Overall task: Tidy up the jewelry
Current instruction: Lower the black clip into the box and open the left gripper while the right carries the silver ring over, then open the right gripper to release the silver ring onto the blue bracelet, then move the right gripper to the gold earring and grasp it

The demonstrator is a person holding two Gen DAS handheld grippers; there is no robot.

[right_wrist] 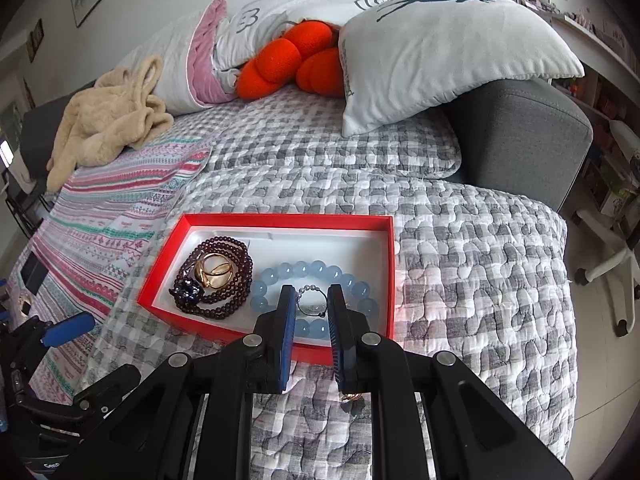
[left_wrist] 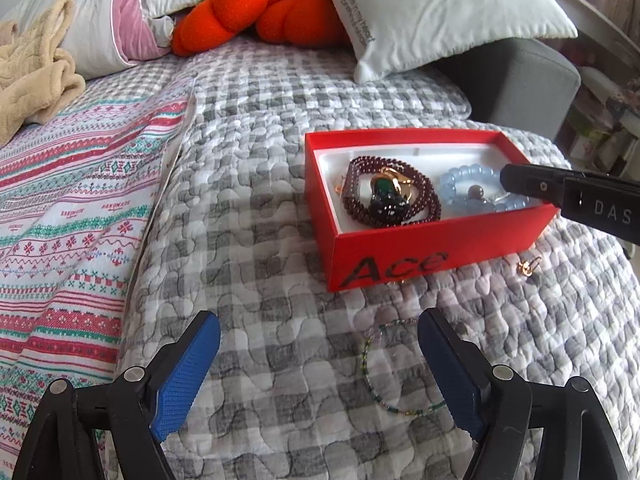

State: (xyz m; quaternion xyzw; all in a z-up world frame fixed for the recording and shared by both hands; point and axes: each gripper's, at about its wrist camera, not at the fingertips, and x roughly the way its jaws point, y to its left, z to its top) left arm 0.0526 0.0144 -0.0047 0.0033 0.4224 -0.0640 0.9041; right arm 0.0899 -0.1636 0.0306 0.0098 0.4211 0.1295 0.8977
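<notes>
A red box (left_wrist: 400, 256) (right_wrist: 168, 280) lies on the checked quilt. Inside are a dark red bead necklace (left_wrist: 360, 204) (right_wrist: 236, 264) with a gold and green pendant (left_wrist: 386, 190), a pale blue bead bracelet (left_wrist: 456, 184) (right_wrist: 316, 270), and a thin silver ring piece (right_wrist: 310, 304). My right gripper (right_wrist: 311, 300) hovers over the blue bracelet, jaws slightly apart around the silver piece; its arm shows in the left wrist view (left_wrist: 560, 196). My left gripper (left_wrist: 320, 336) is open over the quilt. A thin green bead bracelet (left_wrist: 384, 392) lies between its fingers. A small gold earring (left_wrist: 527, 267) (right_wrist: 352, 397) lies beside the box.
White pillows (right_wrist: 440, 52), an orange knot cushion (right_wrist: 296, 60) and a beige plush garment (right_wrist: 108, 120) lie at the back. A striped blanket (left_wrist: 72, 208) covers the left. A grey sofa arm (right_wrist: 528, 132) and a chair base (right_wrist: 608, 268) stand right.
</notes>
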